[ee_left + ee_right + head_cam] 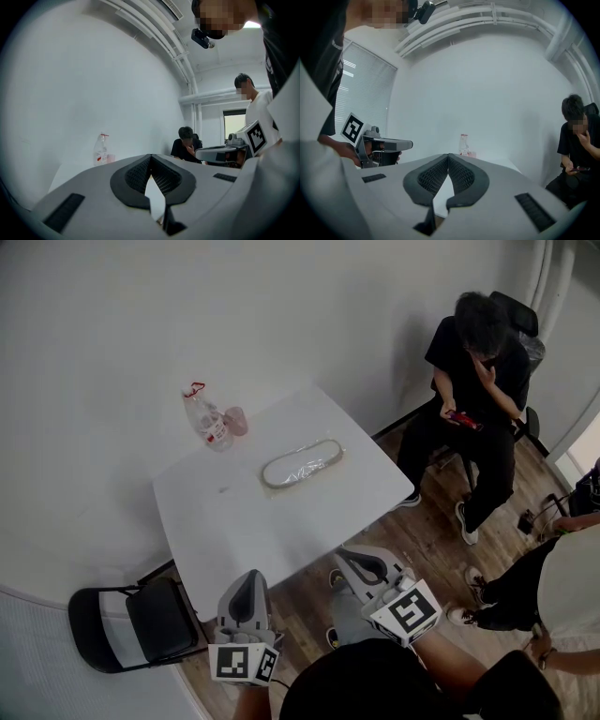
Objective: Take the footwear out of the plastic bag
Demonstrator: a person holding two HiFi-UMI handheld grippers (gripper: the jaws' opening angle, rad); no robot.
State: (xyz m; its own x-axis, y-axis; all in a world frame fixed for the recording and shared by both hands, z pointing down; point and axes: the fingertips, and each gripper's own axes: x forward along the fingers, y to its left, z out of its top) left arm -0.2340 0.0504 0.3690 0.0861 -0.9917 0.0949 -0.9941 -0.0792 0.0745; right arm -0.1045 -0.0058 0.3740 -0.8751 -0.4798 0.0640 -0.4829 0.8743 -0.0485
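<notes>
Both tools are shut with nothing between the pads. Left gripper and right gripper sit level off the near edge of the white table, well short of the work. Footwear is a flat pale sole shape, still inside the clear plastic bag, lying mid-table toward the far side.

Risks as I read them:
- Film looks thin and slick. If one tool pinches film and shoe together, the whole packet drags instead of separating.
- Nothing anchors the bag. A push from the near side could slide it toward the plastic bottle and pink cup at the far left corner and tip them.
- Can't tell which end of the bag is open, so a wrong guess means fumbling.
- Jaws need to open before contact, or they just shove it.

Views:
- Head view is the only one showing bag and shoe. Both gripper views look across the tabletop and miss them.
- Gripper views confirm pad-to-pad closure, which the head view can't.
- Left gripper view also catches a standing person on the right.
- Seated person with a phone is far right, clear of the table.
</notes>
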